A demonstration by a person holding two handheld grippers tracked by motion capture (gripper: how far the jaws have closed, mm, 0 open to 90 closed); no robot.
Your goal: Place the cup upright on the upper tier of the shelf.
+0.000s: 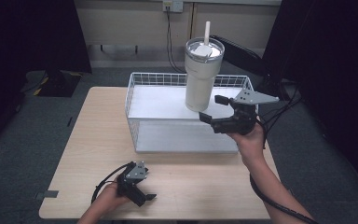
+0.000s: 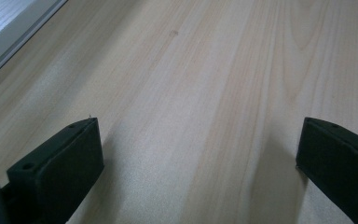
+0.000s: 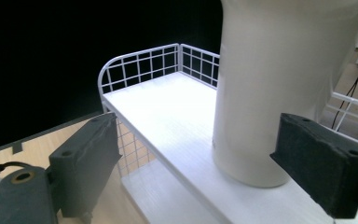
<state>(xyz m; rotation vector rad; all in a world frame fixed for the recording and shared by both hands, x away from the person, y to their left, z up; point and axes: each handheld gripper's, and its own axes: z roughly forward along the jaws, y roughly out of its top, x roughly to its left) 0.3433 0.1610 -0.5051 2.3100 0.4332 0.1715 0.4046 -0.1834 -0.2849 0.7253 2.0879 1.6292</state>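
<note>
The left gripper (image 1: pixel 145 198) is held low over the near-left part of the wooden table (image 1: pixel 88 140), close to the front edge, well apart from the other items. Its jaws are spread wide with nothing between them; in the left gripper view, bare wood grain is seen between the two black jaws, and the left gripper (image 2: pixel 198 158) is angled down toward the tabletop.

A white wire basket (image 1: pixel 133 88) is placed on the far middle of the table. Its upper level is formed by a flat white shelf (image 1: pixel 158 102). A cream insulated tumbler (image 1: pixel 200 79), fitted with a lid and a white straw (image 1: pixel 207 31), is stood upright on the right part of that shelf.

The right gripper (image 1: pixel 214 108) is held at the basket's right end, just beside the tumbler's base. Its jaws are released and set apart, and no contact with the tumbler can be made out. In the right gripper view, the tumbler (image 3: pixel 275 84) is seen ahead, between the jaws and nearer to the right one, with the right gripper (image 3: pixel 196 154) open around empty space above the shelf (image 3: pixel 168 112).
</note>
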